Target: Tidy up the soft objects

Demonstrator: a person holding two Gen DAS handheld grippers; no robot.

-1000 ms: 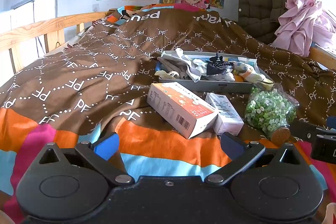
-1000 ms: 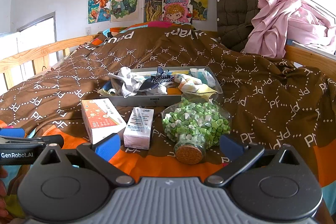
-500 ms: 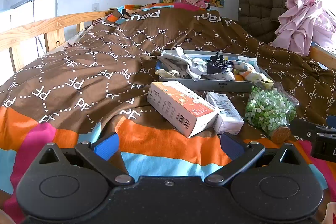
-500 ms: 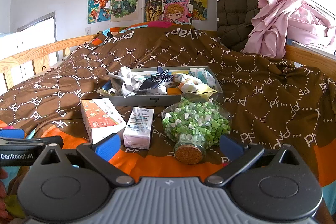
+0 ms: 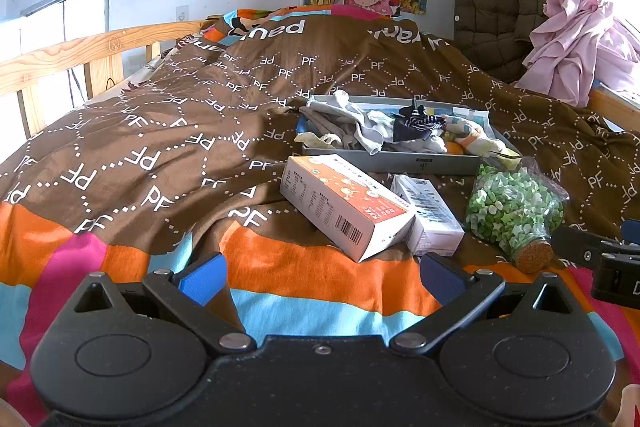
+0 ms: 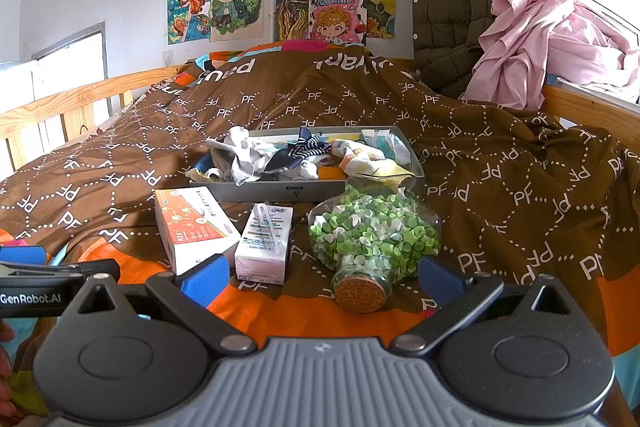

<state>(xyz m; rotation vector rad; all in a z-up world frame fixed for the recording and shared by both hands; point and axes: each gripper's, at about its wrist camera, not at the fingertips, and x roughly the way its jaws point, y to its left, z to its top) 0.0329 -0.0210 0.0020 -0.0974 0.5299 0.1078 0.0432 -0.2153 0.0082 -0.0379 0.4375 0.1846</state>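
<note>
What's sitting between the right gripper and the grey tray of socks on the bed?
In the right wrist view, the corked glass bottle of green paper stars and a small white carton lie between the right gripper and the grey tray.

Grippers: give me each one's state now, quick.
Left gripper: open, holding nothing.
Right gripper: open, holding nothing.

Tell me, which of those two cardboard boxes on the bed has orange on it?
The bigger box, on the left: its top is printed orange. The smaller box beside it is white and pale pink, lying between the big one and the glass bottle.
</note>
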